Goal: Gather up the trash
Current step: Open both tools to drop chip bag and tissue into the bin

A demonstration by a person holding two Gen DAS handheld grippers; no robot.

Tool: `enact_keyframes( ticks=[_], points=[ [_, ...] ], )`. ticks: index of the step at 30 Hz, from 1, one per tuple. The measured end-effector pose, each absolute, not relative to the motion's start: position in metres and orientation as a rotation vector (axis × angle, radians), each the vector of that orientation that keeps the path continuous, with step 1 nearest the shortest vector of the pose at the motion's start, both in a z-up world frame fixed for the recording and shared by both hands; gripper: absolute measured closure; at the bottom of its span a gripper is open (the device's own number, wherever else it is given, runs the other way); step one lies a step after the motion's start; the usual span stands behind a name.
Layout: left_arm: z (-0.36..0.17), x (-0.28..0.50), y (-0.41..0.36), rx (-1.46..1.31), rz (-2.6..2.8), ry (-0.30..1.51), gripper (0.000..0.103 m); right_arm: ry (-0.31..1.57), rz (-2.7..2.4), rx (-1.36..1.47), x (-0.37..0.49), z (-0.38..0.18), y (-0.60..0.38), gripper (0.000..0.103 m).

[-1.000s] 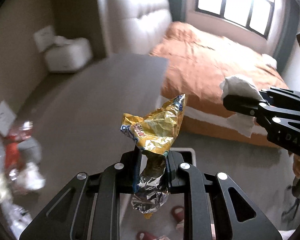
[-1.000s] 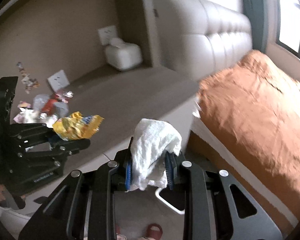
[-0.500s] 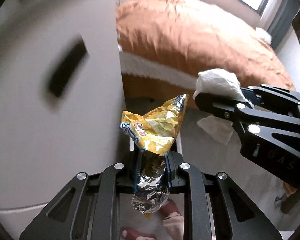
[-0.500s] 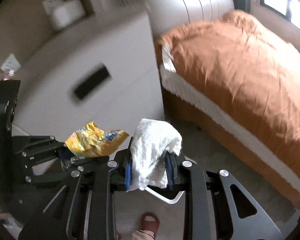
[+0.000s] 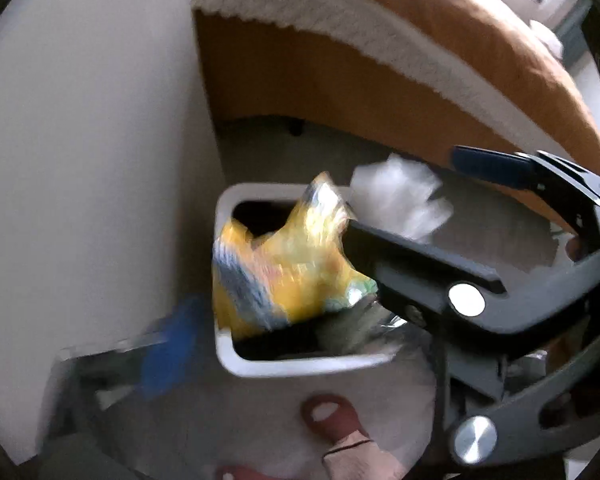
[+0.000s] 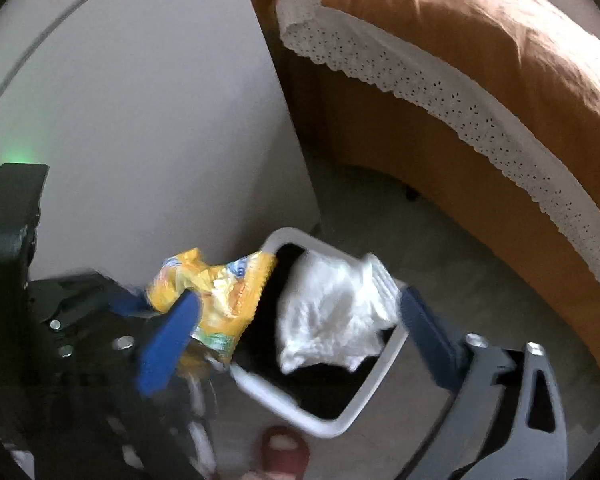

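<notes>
A bedroom corner: pale, speckled floor (image 6: 440, 248), a plain off-white cabinet side (image 6: 148, 128) on the left, and a bed (image 6: 480, 40) with a rust-orange cover and a white eyelet-lace trim running along its edge. Wedged between cabinet and bed stands a small white rectangular bin (image 6: 384, 376) with rounded corners and a dark inside. A foot in a reddish slipper (image 6: 284, 456) shows just below it.

The yellow snack wrapper (image 5: 284, 268), crinkled foil with blue print and a silvery lining, hangs over the bin's left rim, its long axis tilted upward. The crumpled white tissue (image 6: 332, 316), soft and lumpy, sits over the bin's mouth.

The left gripper (image 6: 168, 316) has just been opening, its jaws now spread with the wrapper loose between them. The right gripper (image 6: 288, 344) has likewise just opened wide, the tissue free between its blue pads (image 6: 424, 332).
</notes>
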State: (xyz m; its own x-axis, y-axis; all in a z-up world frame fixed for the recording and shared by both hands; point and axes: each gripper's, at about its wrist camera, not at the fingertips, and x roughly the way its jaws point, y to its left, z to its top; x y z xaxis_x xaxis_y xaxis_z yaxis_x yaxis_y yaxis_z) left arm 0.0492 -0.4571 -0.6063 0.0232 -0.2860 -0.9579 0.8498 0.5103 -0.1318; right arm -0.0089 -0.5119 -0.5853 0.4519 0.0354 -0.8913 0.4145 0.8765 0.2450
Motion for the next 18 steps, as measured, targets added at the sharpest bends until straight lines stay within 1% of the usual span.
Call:
enact_keyframes(
  ticks=[4, 9, 13, 18],
  points=[
    [-0.622, 0.046, -0.460, 0.634, -0.934, 1.248, 0.005, 1.123, -0.259, 0.448, -0.015, -0.601, -0.511, 0.004],
    [-0.599, 0.042, -0.452, 0.644, -0.934, 1.230, 0.005, 1.118, -0.292, 0.442, -0.024, -0.584, -0.511, 0.004],
    [-0.561, 0.043, -0.456, 0.629, -0.943, 1.205, 0.005, 1.095, -0.309, 0.431, -0.030, -0.548, -0.513, 0.004],
    [-0.504, 0.040, -0.449, 0.595, -0.950, 1.171, 0.005, 1.045, -0.344, 0.427, -0.039, -0.485, -0.514, 0.004]
  ],
)
